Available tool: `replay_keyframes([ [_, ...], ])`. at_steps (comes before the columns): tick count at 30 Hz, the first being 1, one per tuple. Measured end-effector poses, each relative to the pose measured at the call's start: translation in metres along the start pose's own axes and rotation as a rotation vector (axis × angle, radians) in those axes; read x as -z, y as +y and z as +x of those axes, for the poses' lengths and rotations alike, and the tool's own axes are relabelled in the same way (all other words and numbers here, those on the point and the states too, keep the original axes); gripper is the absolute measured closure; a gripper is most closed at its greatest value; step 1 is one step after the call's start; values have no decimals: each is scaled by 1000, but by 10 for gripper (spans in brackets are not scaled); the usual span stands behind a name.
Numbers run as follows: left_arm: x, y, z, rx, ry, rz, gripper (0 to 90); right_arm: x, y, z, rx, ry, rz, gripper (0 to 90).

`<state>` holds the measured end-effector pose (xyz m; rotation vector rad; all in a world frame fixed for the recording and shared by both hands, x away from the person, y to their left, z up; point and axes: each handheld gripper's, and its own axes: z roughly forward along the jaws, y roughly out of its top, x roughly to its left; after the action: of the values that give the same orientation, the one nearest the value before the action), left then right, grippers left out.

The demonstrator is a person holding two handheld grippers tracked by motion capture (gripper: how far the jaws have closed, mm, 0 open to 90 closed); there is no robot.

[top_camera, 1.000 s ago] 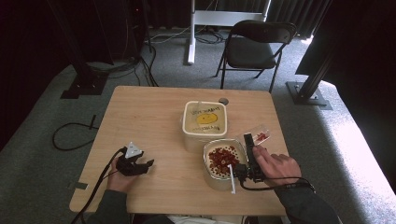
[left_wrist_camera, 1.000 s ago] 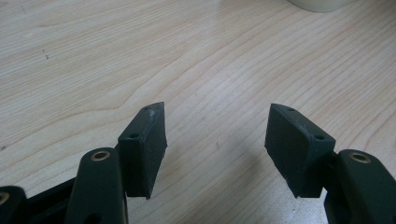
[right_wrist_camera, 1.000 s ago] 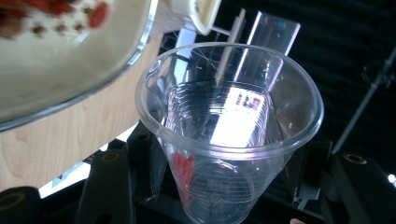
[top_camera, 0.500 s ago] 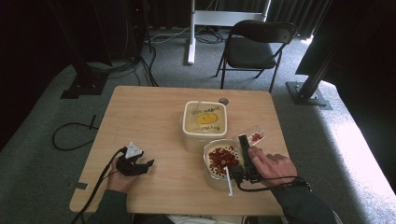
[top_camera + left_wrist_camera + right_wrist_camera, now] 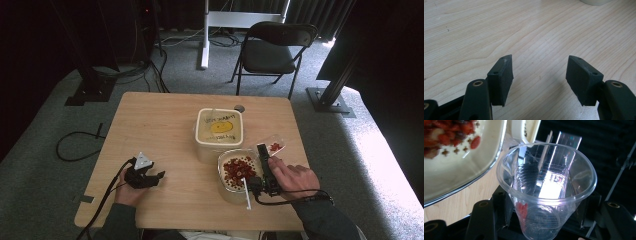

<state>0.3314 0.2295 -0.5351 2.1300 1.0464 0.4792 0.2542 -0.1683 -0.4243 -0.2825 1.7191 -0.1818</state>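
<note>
The right gripper (image 5: 544, 220) clamps a clear plastic cup (image 5: 546, 190) holding a few red bits, just beside the bowl (image 5: 240, 170) of red-topped food. Behind the bowl stands a lidded tub (image 5: 219, 129). The left gripper (image 5: 540, 80) rests spread wide, empty, well left of the bowl.

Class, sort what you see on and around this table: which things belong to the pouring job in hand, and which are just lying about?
In the job:
right gripper, shut on the cup
clear cup with a few red bits
bowl of red pieces
white spoon in the bowl

Lying about:
left gripper, open over bare table
lidded tub
folding chair
</note>
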Motion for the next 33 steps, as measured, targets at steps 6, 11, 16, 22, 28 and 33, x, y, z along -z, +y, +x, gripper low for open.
replay_keyframes([
  [6,0,0,0,1,0,0,391,0,0,0,-7,4,-6,414],
  [11,0,0,0,0,1,0,392,0,-2,1,-6,12,1,415],
  [16,0,0,0,3,0,-3,392,0,-4,-2,-69,28,-15,414],
  [22,0,0,0,3,-1,-4,392,-1,-10,-7,-234,84,-91,411],
  [28,0,0,0,1,-1,-1,392,-12,-26,-16,-477,142,-158,408],
  [33,0,0,0,5,0,-2,392,-21,-38,-27,-666,159,-198,407],
])
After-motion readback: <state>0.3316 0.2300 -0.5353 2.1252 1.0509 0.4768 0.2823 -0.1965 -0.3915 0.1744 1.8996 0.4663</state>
